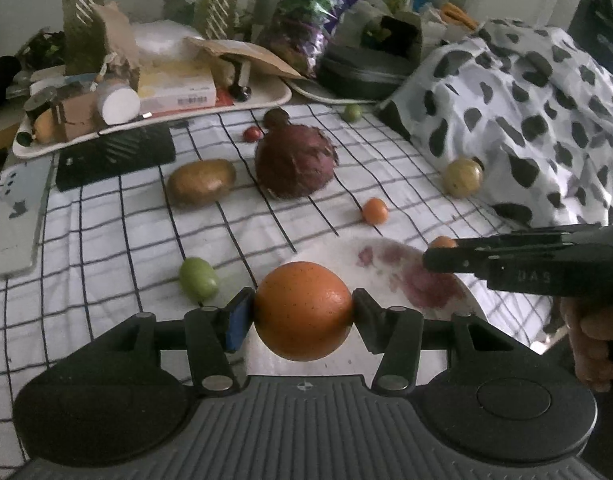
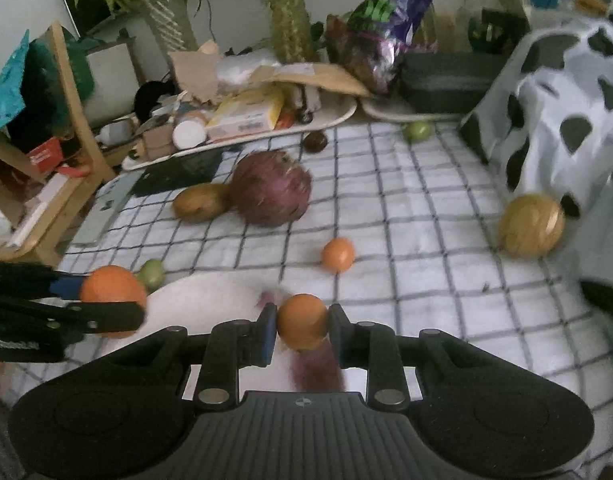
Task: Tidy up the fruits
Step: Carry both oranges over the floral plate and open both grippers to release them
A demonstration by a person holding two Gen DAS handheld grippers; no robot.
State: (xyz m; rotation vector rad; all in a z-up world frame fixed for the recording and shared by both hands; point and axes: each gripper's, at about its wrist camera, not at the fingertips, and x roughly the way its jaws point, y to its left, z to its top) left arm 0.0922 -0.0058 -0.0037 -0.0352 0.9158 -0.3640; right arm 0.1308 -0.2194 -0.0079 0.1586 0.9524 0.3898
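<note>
My left gripper [image 1: 303, 312] is shut on a large orange [image 1: 302, 310], held over the near edge of a white plate [image 1: 390, 264] with purple stains. From the right, my right gripper [image 1: 426, 258] reaches over that plate, shut on a small orange fruit [image 1: 442, 242]. In the right wrist view the right gripper [image 2: 302, 326] clamps the small orange fruit [image 2: 302, 320] above the plate [image 2: 210, 296], and the left gripper [image 2: 142, 312] with the large orange [image 2: 112, 286] comes in from the left. Another small orange fruit [image 1: 374, 211] lies loose on the checked cloth [image 1: 106, 240].
On the cloth lie a green fruit [image 1: 198, 280], a potato [image 1: 200, 182], a red cabbage [image 1: 294, 162], a yellowish round fruit [image 1: 462, 177], a small red fruit [image 1: 252, 133] and a far green one [image 1: 352, 112]. A cluttered tray [image 1: 266, 100] stands behind; a spotted blanket [image 1: 526, 112] lies right.
</note>
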